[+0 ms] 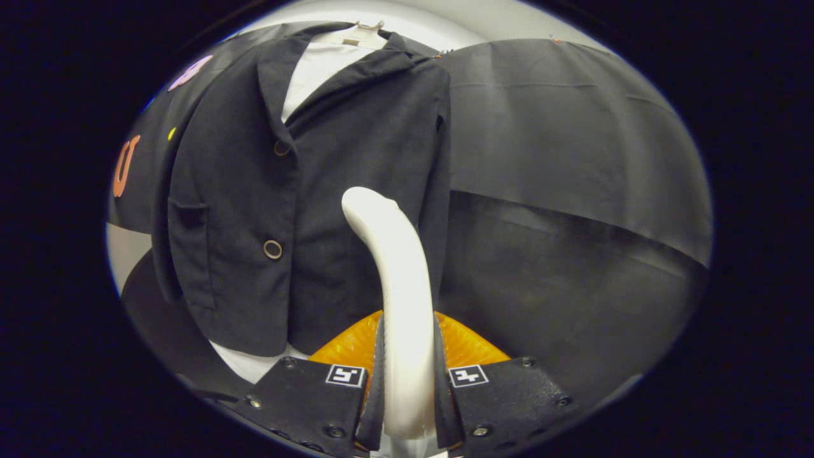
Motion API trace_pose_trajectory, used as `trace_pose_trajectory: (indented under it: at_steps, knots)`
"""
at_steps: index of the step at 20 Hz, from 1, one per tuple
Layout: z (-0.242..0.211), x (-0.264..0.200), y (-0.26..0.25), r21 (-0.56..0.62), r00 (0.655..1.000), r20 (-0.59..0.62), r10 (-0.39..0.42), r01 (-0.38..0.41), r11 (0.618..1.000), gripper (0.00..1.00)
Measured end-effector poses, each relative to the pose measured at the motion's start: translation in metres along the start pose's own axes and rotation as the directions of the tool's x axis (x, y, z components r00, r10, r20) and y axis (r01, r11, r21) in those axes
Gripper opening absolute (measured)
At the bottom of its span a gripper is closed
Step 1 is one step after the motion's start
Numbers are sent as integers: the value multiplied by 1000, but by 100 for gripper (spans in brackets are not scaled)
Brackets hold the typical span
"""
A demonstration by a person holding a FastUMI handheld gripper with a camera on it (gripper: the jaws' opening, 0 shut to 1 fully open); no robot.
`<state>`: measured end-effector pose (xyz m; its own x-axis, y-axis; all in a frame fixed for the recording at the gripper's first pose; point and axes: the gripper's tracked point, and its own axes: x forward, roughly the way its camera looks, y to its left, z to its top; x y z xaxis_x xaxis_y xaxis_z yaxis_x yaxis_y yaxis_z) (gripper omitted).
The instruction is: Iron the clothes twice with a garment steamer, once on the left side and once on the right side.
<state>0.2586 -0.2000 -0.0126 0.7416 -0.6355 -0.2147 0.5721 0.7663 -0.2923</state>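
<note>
My gripper (407, 388) clamps the white garment steamer (397, 286), its head against the hanging dark jacket (254, 210); next, I judge, a downward stroke.

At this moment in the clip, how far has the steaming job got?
Done: the jaws are shut on the white steamer, so pickup is complete. In hand: the gripper points its head at the hanging dark jacket, over the panel beside the buttons. Left: nothing shows whether either pass is finished; contact with the cloth can't be judged.
</note>
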Motion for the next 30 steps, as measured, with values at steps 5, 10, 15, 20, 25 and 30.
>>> trace_pose_trajectory:
  at_steps: [5, 10, 15, 20, 25, 30]
  knots:
    - [-2, 1, -1, -18, 999, -47, 1, -2, 1000, 35]
    - [-3, 0, 1, -30, 995, -104, 13, -16, 999, 35]
    - [-5, -2, 0, -48, 987, -161, 13, -21, 999, 35]
    - [-13, -4, 0, -48, 976, -219, 15, -26, 998, 35]
    - [-17, -6, 1, -40, 957, -287, 38, -52, 998, 35]
    - [-22, -11, 1, -45, 944, -323, 69, -88, 995, 35]
